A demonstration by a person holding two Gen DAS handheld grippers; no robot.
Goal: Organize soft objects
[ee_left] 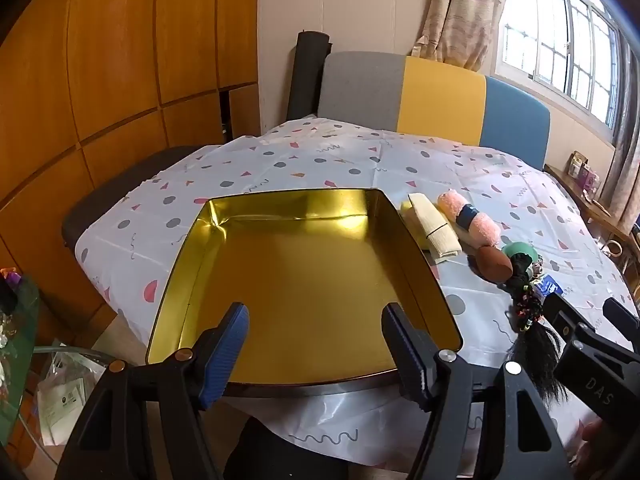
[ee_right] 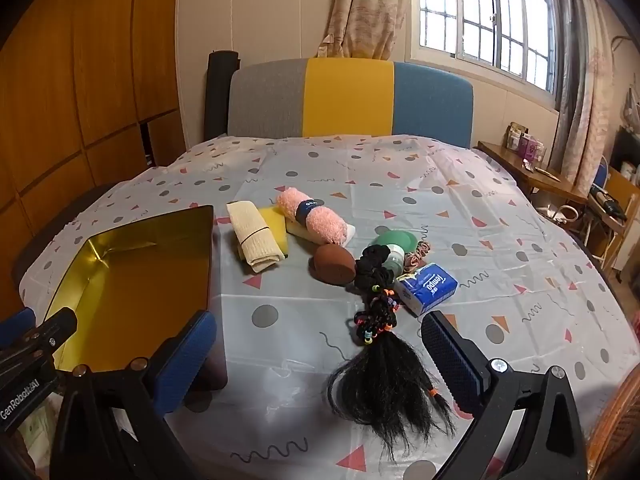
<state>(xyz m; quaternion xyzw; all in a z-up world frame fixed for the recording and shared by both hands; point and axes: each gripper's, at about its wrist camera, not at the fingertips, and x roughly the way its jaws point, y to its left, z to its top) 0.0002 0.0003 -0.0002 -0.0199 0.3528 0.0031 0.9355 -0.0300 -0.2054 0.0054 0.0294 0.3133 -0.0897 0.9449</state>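
Soft objects are lying in a loose cluster on the patterned counter [ee_right: 320, 184], right of the empty gold tin [ee_right: 132, 276]: a cream cloth [ee_right: 254, 236] resting on a yellow sponge [ee_right: 274, 226], a pink rolled towel [ee_right: 314, 216], a brown sponge [ee_right: 334, 264], black scrunchies [ee_right: 372, 268], a braided hairpiece [ee_right: 384, 368] and a tissue pack [ee_right: 428, 288]. The left tool [ee_left: 316, 344] is hovering over the tin's near edge, jaws spread and gripping nothing. The right tool [ee_right: 320, 360] is gaping wide around the hairpiece's loose end, not clamping it.

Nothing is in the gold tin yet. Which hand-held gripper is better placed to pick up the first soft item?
Probably the right hand-held gripper: open, with the black hair bundle lying between its fingers. The left hand-held gripper, also open, hovers over the empty tin, away from the items.
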